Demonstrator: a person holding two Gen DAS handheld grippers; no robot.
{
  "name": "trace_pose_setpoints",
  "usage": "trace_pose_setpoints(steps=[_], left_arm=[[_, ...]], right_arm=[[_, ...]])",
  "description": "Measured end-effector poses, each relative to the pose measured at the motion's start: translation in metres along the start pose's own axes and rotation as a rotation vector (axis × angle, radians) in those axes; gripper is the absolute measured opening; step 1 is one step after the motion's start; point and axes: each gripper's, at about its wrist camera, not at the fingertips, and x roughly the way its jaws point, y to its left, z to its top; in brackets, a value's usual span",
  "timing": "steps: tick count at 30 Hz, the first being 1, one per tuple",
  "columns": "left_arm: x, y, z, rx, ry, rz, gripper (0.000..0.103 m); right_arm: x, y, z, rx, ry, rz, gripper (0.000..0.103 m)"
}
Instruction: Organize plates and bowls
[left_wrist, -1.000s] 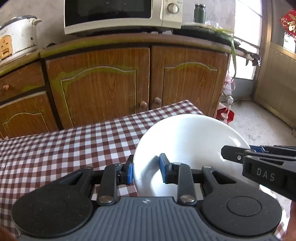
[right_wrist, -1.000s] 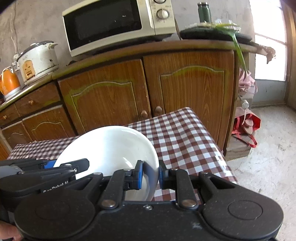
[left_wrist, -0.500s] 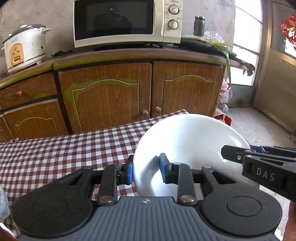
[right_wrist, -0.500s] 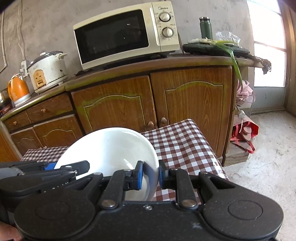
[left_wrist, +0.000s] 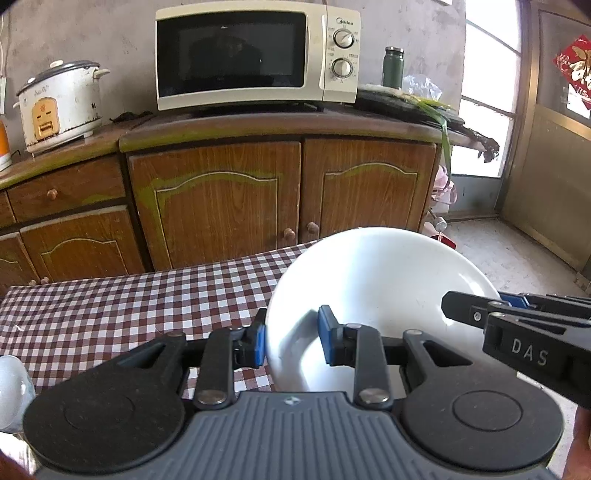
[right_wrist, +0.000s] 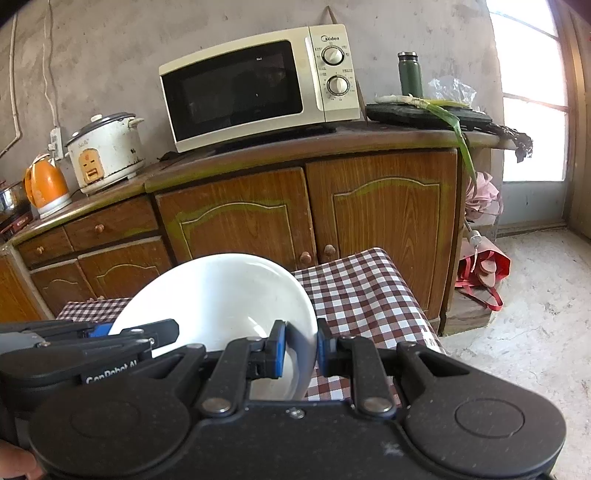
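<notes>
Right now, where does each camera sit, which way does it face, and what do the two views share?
Left wrist: on the left gripper, facing the microwave and cabinets across the checkered table; its jaws pinch the white bowl.
Right wrist: on the right gripper, facing likewise, clamped on the opposite rim; a fingertip shows at the bottom left.
Shared: bowl, microwave, rice cooker, each other's gripper.

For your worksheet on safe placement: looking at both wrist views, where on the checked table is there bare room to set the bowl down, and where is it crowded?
The checked tablecloth lies bare from the white bowl back to the cabinet-side edge. A pale object crowds the near left corner. Both grippers, left and right, clamp the bowl's rim.
</notes>
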Motion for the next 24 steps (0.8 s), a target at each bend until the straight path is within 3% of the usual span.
trace_pose_setpoints(steps=[24], left_arm=[[-0.043, -0.011, -0.021, 0.007, 0.035, -0.011, 0.030]], right_arm=[[-0.059, 0.003, -0.026, 0.005, 0.021, -0.011, 0.022]])
